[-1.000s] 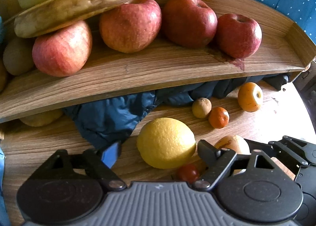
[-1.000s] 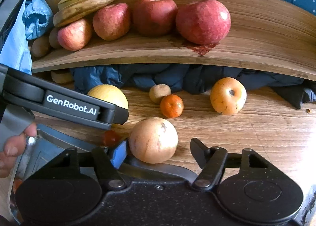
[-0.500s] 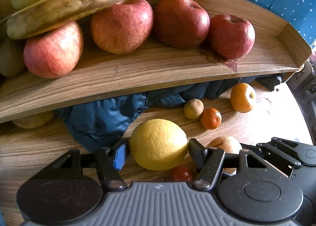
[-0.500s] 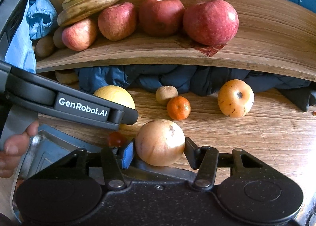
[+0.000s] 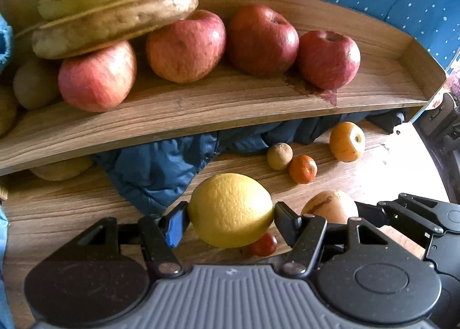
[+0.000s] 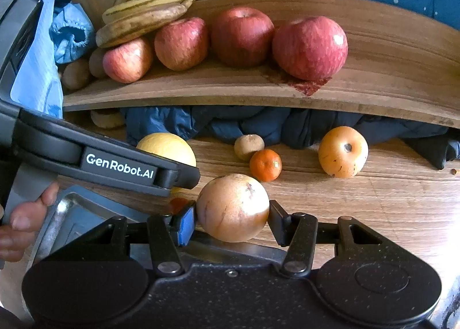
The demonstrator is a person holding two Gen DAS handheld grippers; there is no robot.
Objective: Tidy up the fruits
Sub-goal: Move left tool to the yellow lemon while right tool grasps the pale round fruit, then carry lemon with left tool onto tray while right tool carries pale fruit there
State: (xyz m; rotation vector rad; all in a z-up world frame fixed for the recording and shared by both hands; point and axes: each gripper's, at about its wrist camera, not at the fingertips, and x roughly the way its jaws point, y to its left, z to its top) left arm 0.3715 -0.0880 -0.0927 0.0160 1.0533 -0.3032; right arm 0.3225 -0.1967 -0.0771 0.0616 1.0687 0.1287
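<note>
My left gripper (image 5: pixel 230 214) is shut on a large yellow lemon (image 5: pixel 230 209), both pads pressed to its sides just over the wooden table (image 5: pixel 72 208). My right gripper (image 6: pixel 232 215) is shut on a round tan fruit (image 6: pixel 233 206), which also shows in the left wrist view as the tan fruit (image 5: pixel 330 204). The lemon (image 6: pixel 166 147) shows partly behind the left gripper's body in the right wrist view. A small red tomato (image 5: pixel 263 244) lies below the lemon. On the table farther back lie a yellow-orange apple (image 6: pixel 343 152), a mandarin (image 6: pixel 266 165) and a small brown fruit (image 6: pixel 248 146).
A raised wooden tray (image 5: pixel 230 110) holds several red apples (image 5: pixel 261 40), bananas (image 5: pixel 115 9) and kiwis (image 5: pixel 34 84). Dark blue cloth (image 5: pixel 161 168) is bunched under it. A metal tray (image 6: pixel 74 211) lies at lower left beside a person's hand (image 6: pixel 26 219).
Both grippers closed from open onto their fruit: the left onto the lemon, the right onto the tan fruit. Neither hand shifted much.
</note>
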